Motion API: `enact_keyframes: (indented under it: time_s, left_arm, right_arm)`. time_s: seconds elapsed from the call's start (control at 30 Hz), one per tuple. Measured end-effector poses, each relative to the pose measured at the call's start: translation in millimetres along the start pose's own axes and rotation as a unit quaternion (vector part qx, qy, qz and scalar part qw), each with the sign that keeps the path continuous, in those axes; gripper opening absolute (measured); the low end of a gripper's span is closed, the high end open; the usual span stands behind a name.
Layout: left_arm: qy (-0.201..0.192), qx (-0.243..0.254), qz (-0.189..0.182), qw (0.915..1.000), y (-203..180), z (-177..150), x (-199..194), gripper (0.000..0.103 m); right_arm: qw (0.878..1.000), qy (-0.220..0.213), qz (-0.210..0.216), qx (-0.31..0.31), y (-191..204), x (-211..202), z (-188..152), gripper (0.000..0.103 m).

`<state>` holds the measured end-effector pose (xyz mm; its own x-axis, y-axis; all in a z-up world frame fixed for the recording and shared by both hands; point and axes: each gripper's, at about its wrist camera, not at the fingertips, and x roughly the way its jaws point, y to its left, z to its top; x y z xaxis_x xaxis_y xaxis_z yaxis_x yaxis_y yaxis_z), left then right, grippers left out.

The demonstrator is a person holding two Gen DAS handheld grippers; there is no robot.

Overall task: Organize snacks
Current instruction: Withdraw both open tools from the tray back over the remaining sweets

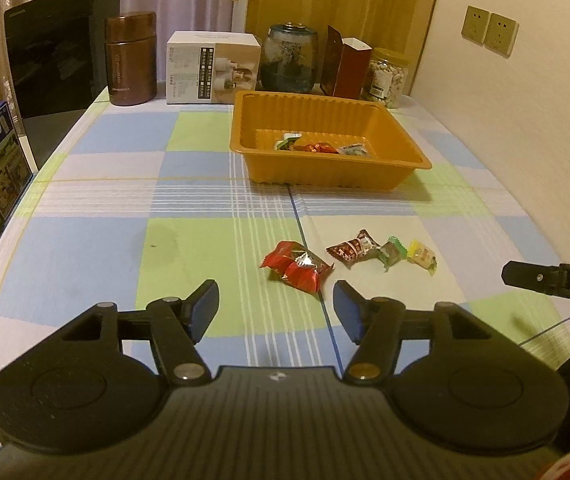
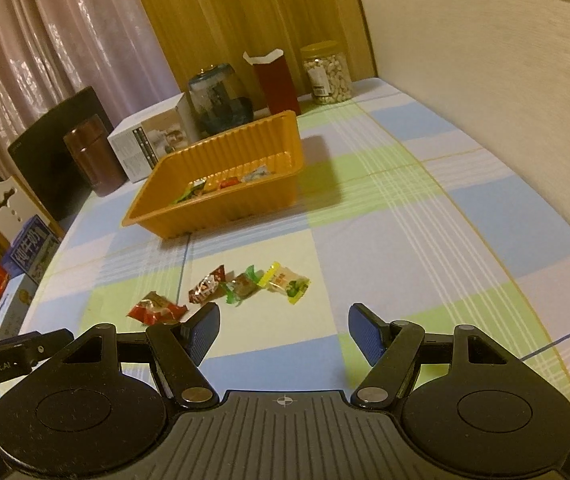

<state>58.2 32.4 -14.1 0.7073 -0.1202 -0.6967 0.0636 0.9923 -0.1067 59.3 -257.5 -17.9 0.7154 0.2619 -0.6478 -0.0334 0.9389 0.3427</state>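
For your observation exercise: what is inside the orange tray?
The orange tray holds several wrapped snacks on its floor. The near wall hides part of the floor, so more may lie there.

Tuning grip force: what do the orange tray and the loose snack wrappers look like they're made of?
Orange ribbed rectangular tray: looks like thin moulded plastic, semi-gloss; fluted walls and a rolled rim suggest it flexes. Shiny red crinkled snack packet: seems metallised foil-plastic film, with bright glints on its creases. Small yellow sweet wrapper: probably plain plastic film with crimped ends, duller.
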Motion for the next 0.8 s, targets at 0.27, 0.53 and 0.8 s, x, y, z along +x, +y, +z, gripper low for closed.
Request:
enact_keyframes:
  time_s: [0.27, 0.53, 0.8]
  left_arm:
    - [0.009, 0.019, -0.007, 0.9998, -4, 2, 19, 0.066]
    - [0.024, 0.061, -0.013, 0.9978, -9, 3, 49, 0.074]
    - [0.029, 0.134, -0.026, 0.9903, -16, 6, 86, 0.074]
  right_arm:
    - [1.000, 0.010, -0.005, -0.002, -5, 15, 0, 0.071]
    - [1.000, 0.019, -0.010, -0.003, -10, 33, 1, 0.071]
    - [0.999, 0.030, -0.017, -0.007, -15, 56, 1, 0.071]
